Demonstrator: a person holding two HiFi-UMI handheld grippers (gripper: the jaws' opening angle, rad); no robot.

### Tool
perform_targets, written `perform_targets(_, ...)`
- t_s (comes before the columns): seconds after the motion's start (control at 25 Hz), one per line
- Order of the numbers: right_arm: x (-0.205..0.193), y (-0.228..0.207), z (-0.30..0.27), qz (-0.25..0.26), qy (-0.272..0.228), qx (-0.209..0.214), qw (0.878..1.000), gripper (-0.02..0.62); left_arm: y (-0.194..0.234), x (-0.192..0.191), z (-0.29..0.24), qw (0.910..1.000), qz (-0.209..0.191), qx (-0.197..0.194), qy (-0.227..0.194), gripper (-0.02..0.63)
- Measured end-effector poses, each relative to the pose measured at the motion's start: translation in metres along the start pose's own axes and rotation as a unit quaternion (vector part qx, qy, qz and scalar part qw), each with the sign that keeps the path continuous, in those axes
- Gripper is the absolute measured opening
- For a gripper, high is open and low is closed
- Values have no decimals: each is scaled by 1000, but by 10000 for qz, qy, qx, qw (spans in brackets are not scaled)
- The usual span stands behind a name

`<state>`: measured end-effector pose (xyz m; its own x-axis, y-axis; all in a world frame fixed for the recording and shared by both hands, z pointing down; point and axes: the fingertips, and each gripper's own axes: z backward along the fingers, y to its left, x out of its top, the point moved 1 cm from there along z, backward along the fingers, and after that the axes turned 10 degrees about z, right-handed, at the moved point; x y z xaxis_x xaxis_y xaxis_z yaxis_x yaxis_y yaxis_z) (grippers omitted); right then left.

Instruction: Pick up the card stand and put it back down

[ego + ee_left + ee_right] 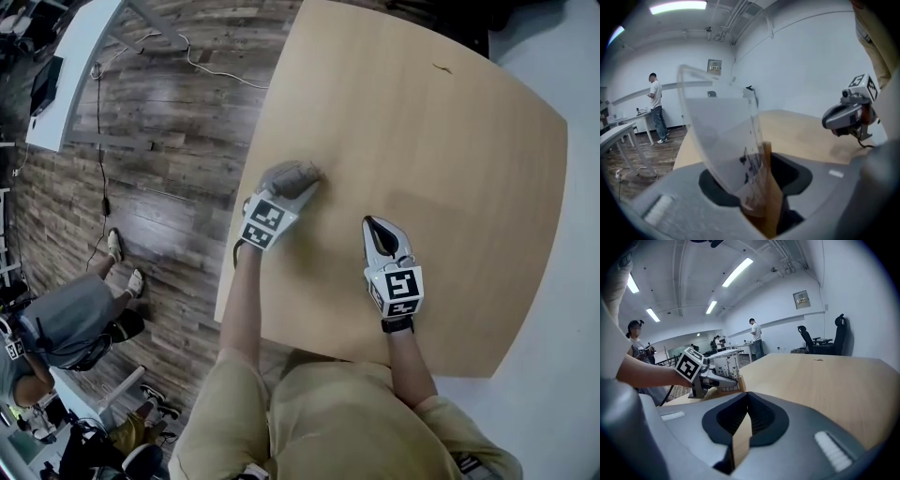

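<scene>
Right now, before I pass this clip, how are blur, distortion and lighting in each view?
Head view: wide lens bows the table edges, light even. Left gripper view: the card stand, right at the lens, is soft; corners go dark. Right gripper view: sharp, ceiling lights bright, no glare on the table.

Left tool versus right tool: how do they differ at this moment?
The grey left tool grips the clear-panelled, wooden-based card stand; the grey right tool holds nothing, its jaws together. The left tool sits at the left edge of the light wooden table; the right tool sits nearer its middle. Both hang low over the table, pointing away from the person.
</scene>
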<state>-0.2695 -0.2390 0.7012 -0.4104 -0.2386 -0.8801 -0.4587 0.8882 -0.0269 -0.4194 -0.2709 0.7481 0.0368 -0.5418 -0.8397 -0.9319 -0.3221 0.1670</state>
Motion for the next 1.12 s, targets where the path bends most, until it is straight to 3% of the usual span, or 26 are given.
perform_targets(0.36, 1, -9, 8, -77, -79, -16, 9999, 5, -12, -4, -9, 9995, -191, 54, 235, 52)
perform_targets(0.72, 15, 10, 33, -104, -152, 46, 9998, 6, -46, -13, 9, 9984, 49, 338, 461, 43)
perform_targets(1.12, 75, 39, 82, 210, -710, 42, 9973, 5, -107, 20, 78, 9968, 509, 621, -42, 41)
